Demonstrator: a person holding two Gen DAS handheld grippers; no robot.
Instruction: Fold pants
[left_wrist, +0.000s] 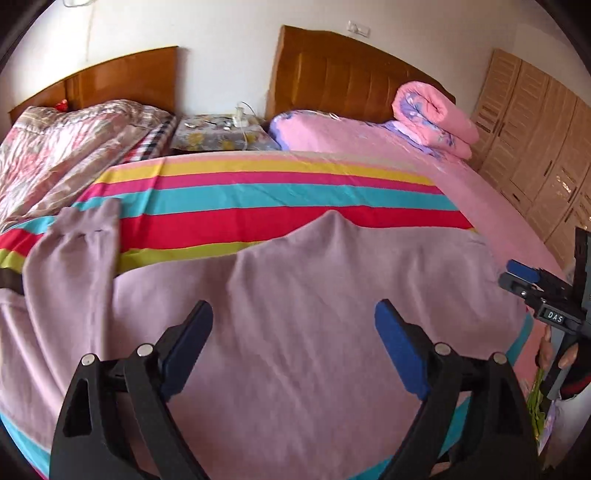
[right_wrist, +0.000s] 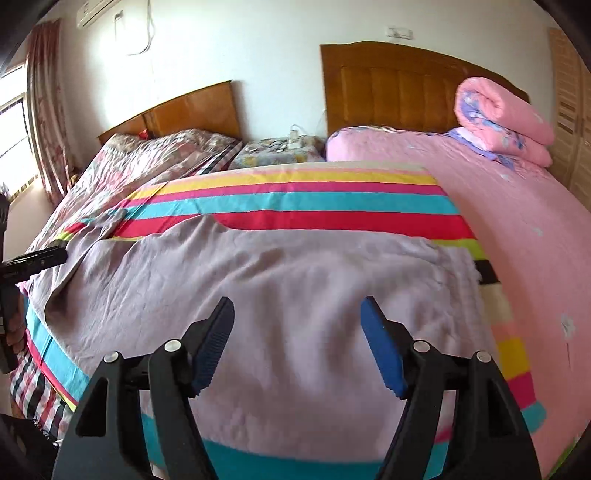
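Both grippers hang with jaws spread wide and nothing between the pads. Directly below and ahead of the left gripper (left_wrist: 293, 314) lie the mauve pants (left_wrist: 295, 302), spread flat on the striped sheet (left_wrist: 258, 192) of the bed; one leg end is folded back at that gripper's far left. The right gripper (right_wrist: 297, 310) hovers above the same fabric, apart from it. A rolled pink quilt (right_wrist: 506, 118) sits far ahead to its right.
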